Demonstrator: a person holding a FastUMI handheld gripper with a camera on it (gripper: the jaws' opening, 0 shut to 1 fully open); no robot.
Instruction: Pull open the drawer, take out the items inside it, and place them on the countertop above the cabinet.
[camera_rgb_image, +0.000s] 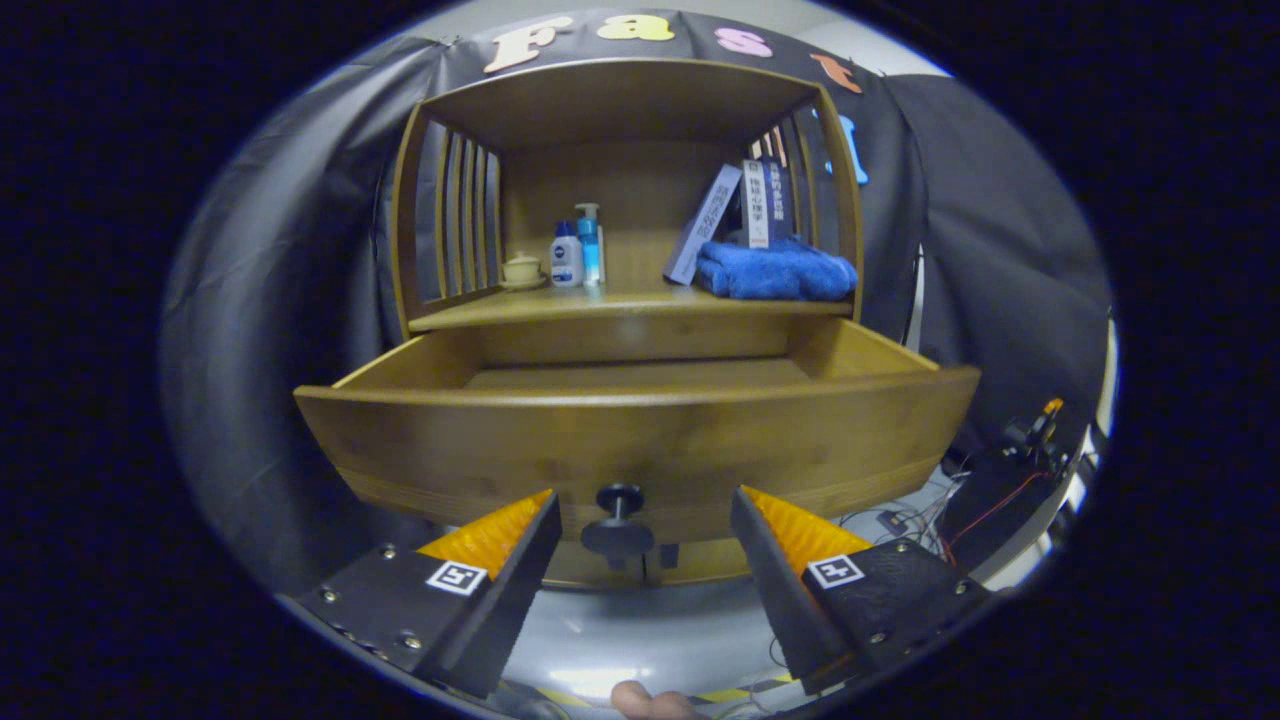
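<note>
Tool (645, 530) stood open, fingers apart either side of knob (618, 520), not touching. Drawer (640, 430) sat pulled out just ahead; towel (775, 270), bottles (577, 250) on shelf beyond.

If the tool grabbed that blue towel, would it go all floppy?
Probably yes. The blue towel lies in soft, rounded folds, so it would likely droop and unfold. It looks light and unbreakable. The tool is open at the drawer knob, away from it.
</note>
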